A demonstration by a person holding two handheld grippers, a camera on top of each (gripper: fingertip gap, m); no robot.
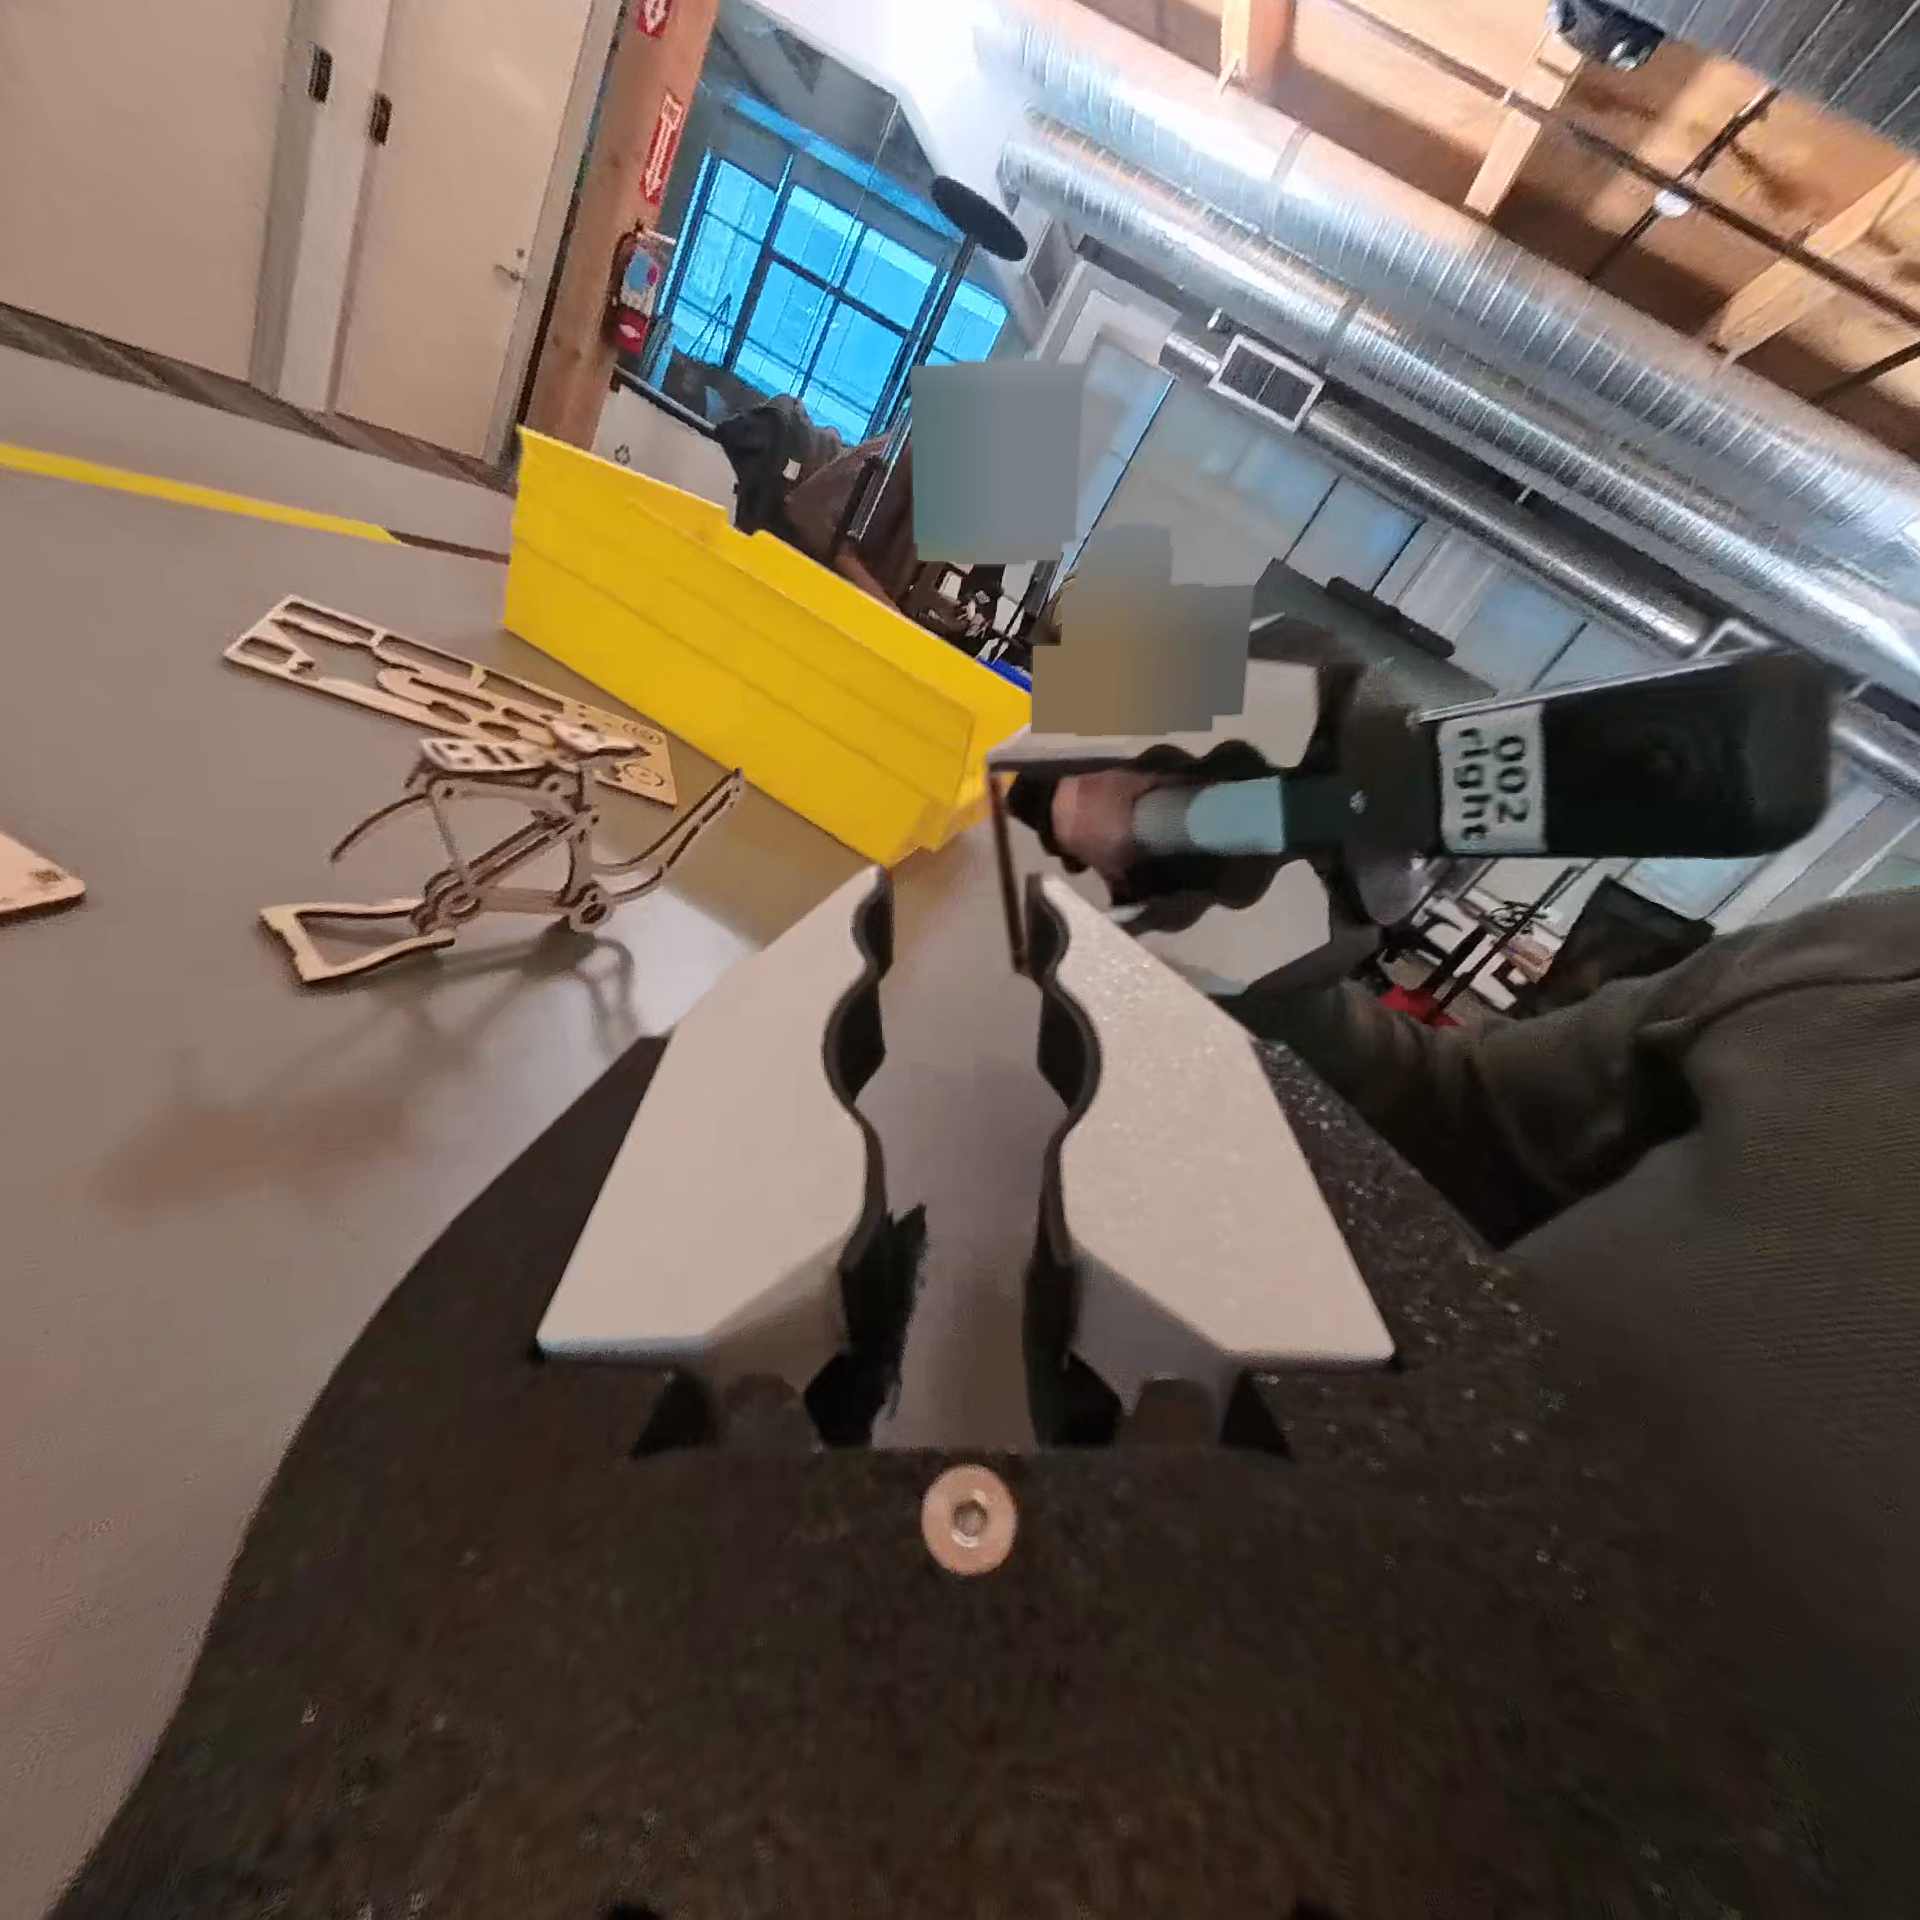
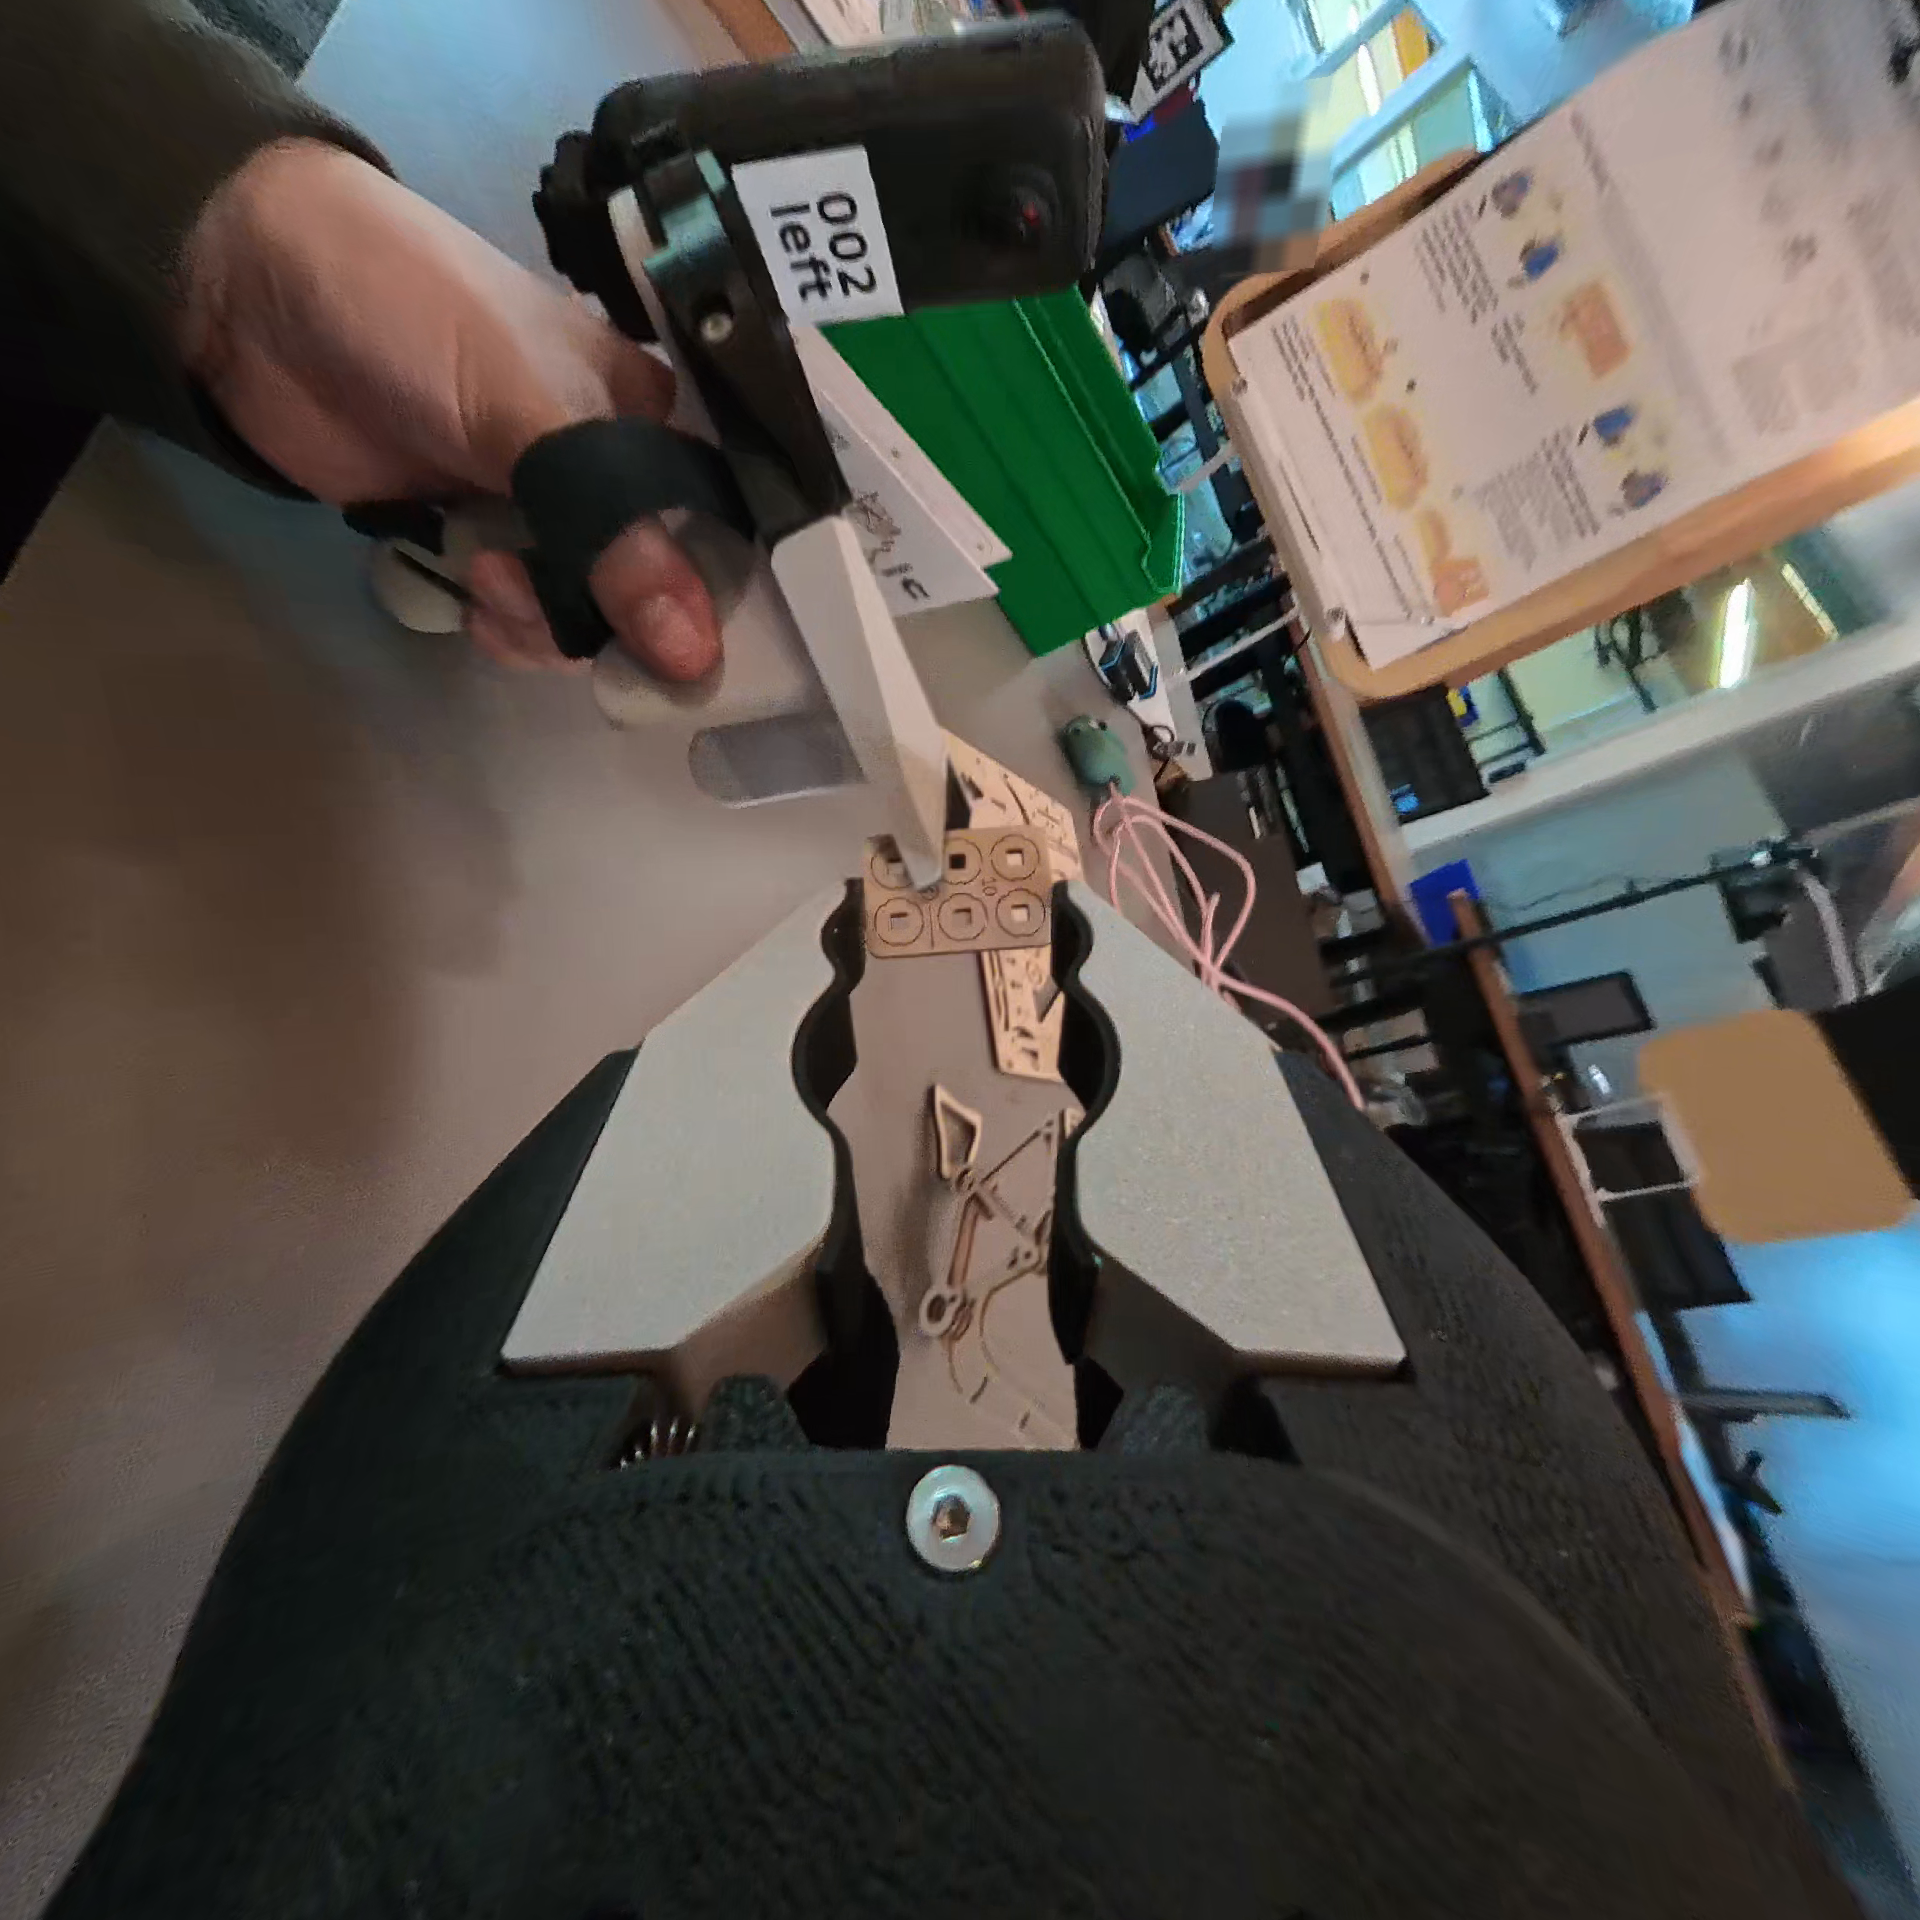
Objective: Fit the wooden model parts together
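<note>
My right gripper (image 2: 961, 914) is shut on a small wooden sheet (image 2: 961, 899) of round discs with square holes, gripping its two side edges above the table. My left gripper (image 1: 956, 894) is open. One of its fingertips (image 2: 920, 831) presses on a disc at the sheet's upper left. In the left wrist view the sheet (image 1: 1006, 883) shows edge-on, just inside the right-hand finger. The partly built wooden model (image 1: 499, 862) stands on the grey table to the left. It also shows in the right wrist view (image 2: 997, 1226), below the held sheet.
A punched-out wooden frame (image 1: 416, 686) lies behind the model, next to a yellow bin (image 1: 727, 665). Another wooden piece (image 1: 31, 873) lies at the left edge. A green bin (image 2: 1018, 468), pink string (image 2: 1174, 862) and an instruction board (image 2: 1558, 312) are at the table's far side. From either gripper's tips it is about 20 centimeters to the wooden piece (image 1: 31, 873).
</note>
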